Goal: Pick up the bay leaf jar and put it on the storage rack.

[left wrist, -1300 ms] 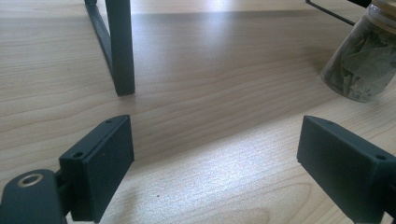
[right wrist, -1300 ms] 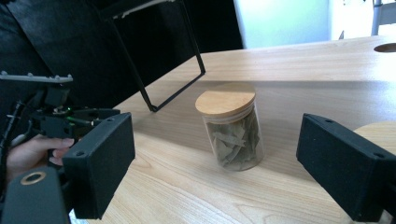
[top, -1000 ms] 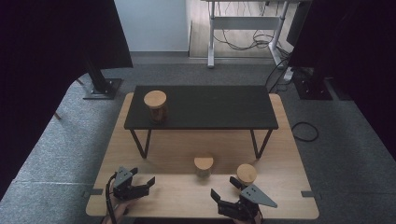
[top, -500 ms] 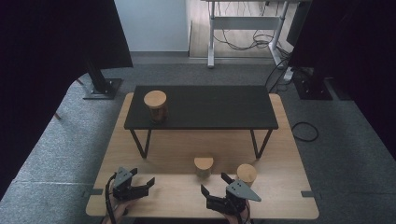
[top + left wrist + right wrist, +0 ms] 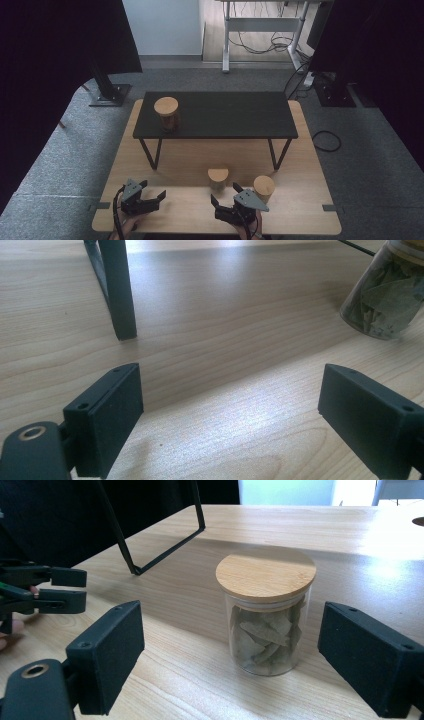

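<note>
Three glass jars with wooden lids hold dried leaves. One jar (image 5: pixel 166 113) stands on the black shelf (image 5: pixel 225 115); a middle jar (image 5: pixel 218 176) and a right jar (image 5: pixel 263 187) stand on the wooden table (image 5: pixel 300 150). My right gripper (image 5: pixel 225 194) is open and points at the middle jar (image 5: pixel 265 615), which stands a little beyond its jaws (image 5: pixel 230 666), untouched. My left gripper (image 5: pixel 154 189) rests open near the front left edge, nothing between its jaws (image 5: pixel 230 415); a jar (image 5: pixel 382 295) shows off to its right.
The black shelf's thin metal legs (image 5: pixel 117 290) stand on the table between the grippers and the back. From the right gripper view the left gripper (image 5: pixel 82 589) shows at the left. Grey carpet, a desk frame and cables lie beyond the table.
My right gripper has slid left along the front of the table, from in front of the right jar toward the middle jar. The left gripper and the jars have stayed put.
</note>
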